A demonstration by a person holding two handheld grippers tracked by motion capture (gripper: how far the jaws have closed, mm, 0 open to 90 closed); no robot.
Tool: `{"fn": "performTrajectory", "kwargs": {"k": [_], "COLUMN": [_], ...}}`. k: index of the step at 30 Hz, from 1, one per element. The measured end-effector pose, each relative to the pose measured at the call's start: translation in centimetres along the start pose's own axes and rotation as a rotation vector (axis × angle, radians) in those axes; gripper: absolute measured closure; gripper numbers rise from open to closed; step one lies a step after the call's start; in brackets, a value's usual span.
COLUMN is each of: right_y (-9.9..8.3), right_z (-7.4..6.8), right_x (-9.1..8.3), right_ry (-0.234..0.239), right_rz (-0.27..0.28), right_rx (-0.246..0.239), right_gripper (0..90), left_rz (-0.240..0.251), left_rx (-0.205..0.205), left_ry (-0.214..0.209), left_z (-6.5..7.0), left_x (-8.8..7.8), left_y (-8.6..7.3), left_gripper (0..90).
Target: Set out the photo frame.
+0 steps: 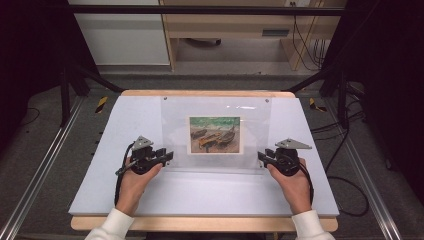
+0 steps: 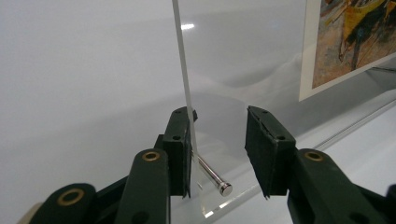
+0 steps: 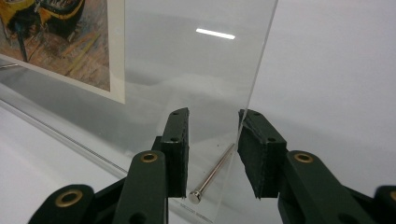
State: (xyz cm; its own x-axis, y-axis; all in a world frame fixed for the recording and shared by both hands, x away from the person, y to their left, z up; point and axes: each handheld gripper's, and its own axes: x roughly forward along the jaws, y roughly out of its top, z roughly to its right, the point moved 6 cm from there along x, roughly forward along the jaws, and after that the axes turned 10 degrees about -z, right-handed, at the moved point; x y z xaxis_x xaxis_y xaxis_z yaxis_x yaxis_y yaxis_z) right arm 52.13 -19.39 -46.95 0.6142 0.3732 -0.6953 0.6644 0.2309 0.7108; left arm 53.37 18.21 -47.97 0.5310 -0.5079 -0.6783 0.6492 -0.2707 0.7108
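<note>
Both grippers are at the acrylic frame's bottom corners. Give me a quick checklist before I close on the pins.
1. Left gripper open around the left pin: ok, pin sits between the jaws.
2. Right gripper open around the right pin: ok.
3. Left gripper centred: not ok, the acrylic panel edge lies against one jaw.
4. Picture clear of both grippers: ok.
5. Top pins seated: cannot tell.
6. Frame flat on table: cannot tell.
</note>
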Motion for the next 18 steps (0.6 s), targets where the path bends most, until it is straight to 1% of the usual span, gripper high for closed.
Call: {"fn": "performTrajectory", "kwargs": {"k": [11,18], "right_y": [-0.06,-0.14], "right_z": [0.07,0.04], "right_x": [-0.08,-0.12], "right_ry": [0.000,-0.002], "right_rz": [0.003,0.002], "right_rx": [0.014,0.006], "right_gripper": [64.1,64.3], "left_rz": [0.002,-0.002], "left_rx": [0.002,0.006], "left_ry": [-0.001,0.001], "left_z": [0.21,0.29], "left_x": [-0.16,-0.24], "left_y": [-0.07,-0.28], "left_gripper": [62.3,62.4]}}
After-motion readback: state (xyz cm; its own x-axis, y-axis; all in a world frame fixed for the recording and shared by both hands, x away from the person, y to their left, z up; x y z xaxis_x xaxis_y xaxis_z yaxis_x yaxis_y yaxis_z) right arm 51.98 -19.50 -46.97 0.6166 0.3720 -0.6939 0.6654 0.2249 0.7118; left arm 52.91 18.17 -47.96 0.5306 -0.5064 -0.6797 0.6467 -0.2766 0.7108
